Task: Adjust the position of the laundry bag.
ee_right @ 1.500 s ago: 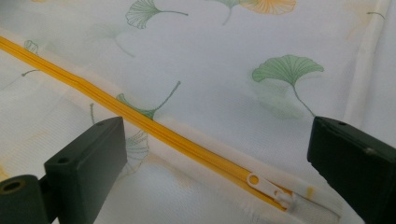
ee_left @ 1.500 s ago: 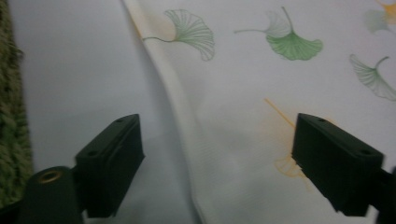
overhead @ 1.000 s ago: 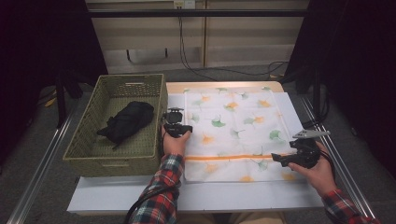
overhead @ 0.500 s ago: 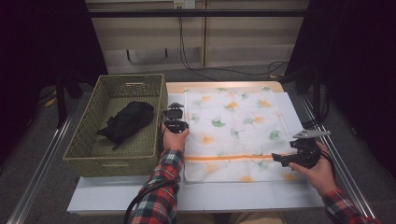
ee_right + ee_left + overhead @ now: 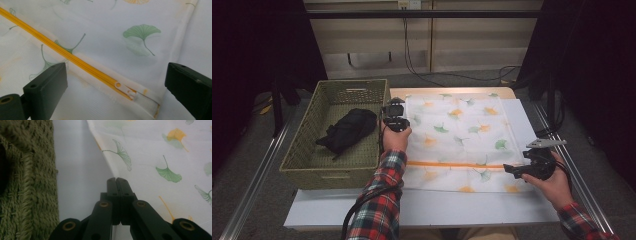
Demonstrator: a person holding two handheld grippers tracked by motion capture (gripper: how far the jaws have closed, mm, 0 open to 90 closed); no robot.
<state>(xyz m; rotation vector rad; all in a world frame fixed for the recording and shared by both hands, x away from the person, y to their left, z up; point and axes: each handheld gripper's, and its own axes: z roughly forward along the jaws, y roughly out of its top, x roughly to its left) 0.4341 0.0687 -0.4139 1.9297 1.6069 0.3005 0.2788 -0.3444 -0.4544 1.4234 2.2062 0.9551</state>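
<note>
One white leaf-print fabric bag with an orange zipper (image 5: 457, 135) flat on table. Left gripper (image 5: 117, 182) jaws together, pinching the bag's left edge. Right gripper (image 5: 116, 86) jaws apart, straddling one zipper pull (image 5: 125, 90). One green wicker basket (image 5: 307, 145) holds one black cloth bundle (image 5: 347, 130).

No legible words, labels, brands or numbers anywhere: only leaf prints on the cloth bag (image 5: 462, 135), nothing written.

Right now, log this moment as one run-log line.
left tongs: shut on bag edge | right tongs: open over zipper pull | black garment: in basket
</note>
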